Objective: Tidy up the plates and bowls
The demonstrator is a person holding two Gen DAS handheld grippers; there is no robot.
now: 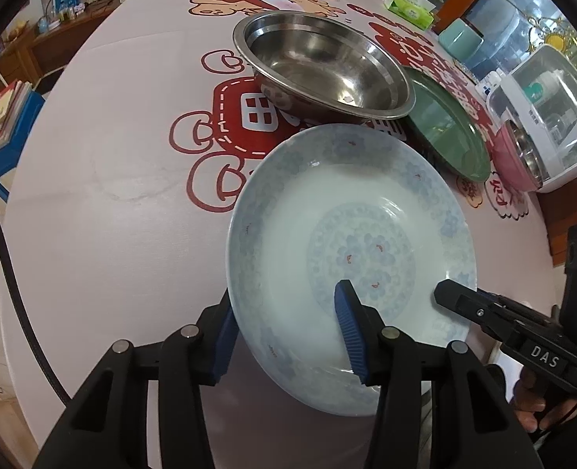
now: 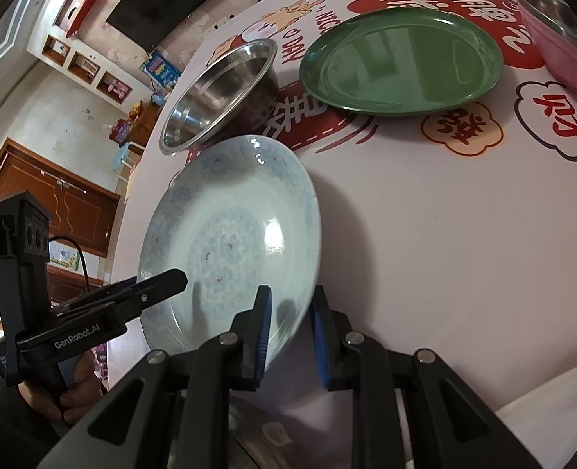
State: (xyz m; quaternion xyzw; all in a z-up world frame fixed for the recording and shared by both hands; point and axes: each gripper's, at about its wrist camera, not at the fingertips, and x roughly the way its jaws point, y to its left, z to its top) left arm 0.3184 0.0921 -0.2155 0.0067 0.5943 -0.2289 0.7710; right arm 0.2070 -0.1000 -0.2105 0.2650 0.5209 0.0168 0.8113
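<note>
Nearest, the left gripper (image 1: 288, 336) and the right gripper (image 2: 290, 336) each straddle the near rim of the blue-patterned white plate (image 1: 351, 242), one blue pad above the rim and one below, but whether either claw is clenched or just loosely set I cannot tell. The plate sits tilted, just in front of the steel bowl (image 1: 323, 66), so a level two-handed lift seems wise. Beyond the plate to its right lies the green plate (image 2: 402, 58), the likely stacking spot, with the pink bowl (image 2: 562, 31) past it.
</note>
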